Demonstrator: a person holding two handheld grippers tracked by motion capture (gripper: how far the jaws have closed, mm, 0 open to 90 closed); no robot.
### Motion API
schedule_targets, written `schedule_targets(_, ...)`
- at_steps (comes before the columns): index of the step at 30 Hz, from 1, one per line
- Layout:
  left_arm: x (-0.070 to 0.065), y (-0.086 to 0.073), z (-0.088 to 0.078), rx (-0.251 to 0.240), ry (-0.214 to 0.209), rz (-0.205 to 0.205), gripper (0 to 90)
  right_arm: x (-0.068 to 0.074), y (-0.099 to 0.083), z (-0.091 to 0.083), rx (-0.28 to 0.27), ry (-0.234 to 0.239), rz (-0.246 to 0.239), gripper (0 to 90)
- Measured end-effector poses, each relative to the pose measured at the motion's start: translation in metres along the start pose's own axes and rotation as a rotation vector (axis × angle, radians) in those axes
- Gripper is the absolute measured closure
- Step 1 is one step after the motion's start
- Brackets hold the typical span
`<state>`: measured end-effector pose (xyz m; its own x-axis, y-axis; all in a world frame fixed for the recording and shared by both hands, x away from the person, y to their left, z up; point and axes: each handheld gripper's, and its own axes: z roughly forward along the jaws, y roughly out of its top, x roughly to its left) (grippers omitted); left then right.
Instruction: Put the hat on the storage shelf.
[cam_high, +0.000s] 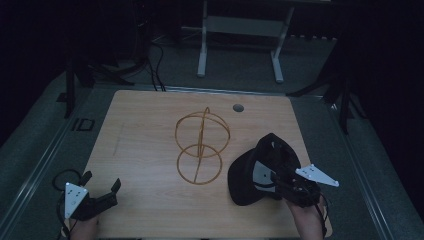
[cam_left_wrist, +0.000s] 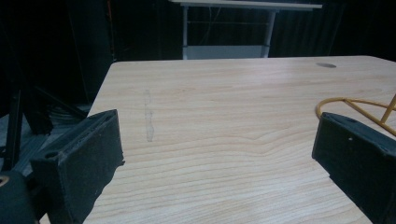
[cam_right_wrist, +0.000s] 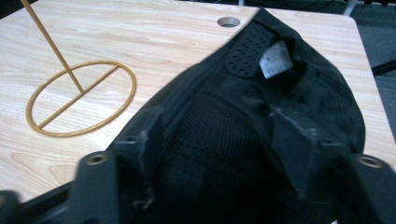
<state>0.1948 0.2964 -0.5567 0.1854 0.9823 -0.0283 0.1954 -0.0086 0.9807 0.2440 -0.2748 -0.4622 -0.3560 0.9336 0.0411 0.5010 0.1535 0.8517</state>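
Observation:
A black cap (cam_high: 248, 176) lies upside down on the right side of the wooden table (cam_high: 145, 150), its mesh lining and white label (cam_right_wrist: 276, 58) facing up. My right gripper (cam_high: 274, 176) reaches into the cap's near edge. In the right gripper view its jaws (cam_right_wrist: 219, 130) stand apart over the lining, with cap fabric (cam_right_wrist: 299, 93) between them, and I see no pinch. A gold wire stand (cam_high: 201, 145) with a round base (cam_right_wrist: 79, 98) stands at the table's middle. My left gripper (cam_high: 102, 181) rests open at the near left corner, with nothing between its fingers (cam_left_wrist: 88, 154).
A round cable hole (cam_high: 238, 107) sits near the table's far edge. Beyond the table stands a white desk frame (cam_high: 240, 30) on dark floor. The stand's base ring (cam_left_wrist: 355, 105) lies just past my left gripper's right jaw.

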Motion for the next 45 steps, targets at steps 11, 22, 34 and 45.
schedule_targets(11,-0.001,0.000,0.000,0.001,-0.004,-0.002,2.2,-0.004,-0.009,0.004,0.044,-0.032,-0.059,71.6)
schedule_targets(22,-0.006,0.002,0.002,0.025,-0.009,-0.003,2.2,-0.012,-0.001,-0.002,0.003,-0.036,-0.084,86.0)
schedule_targets(34,-0.029,0.018,0.002,0.073,-0.024,-0.009,3.6,-0.018,0.021,-0.020,-0.087,-0.074,-0.102,86.3)
schedule_targets(45,-0.076,0.051,0.000,0.147,-0.169,-0.013,4.1,-0.016,0.044,-0.050,-0.199,-0.066,-0.130,86.4)
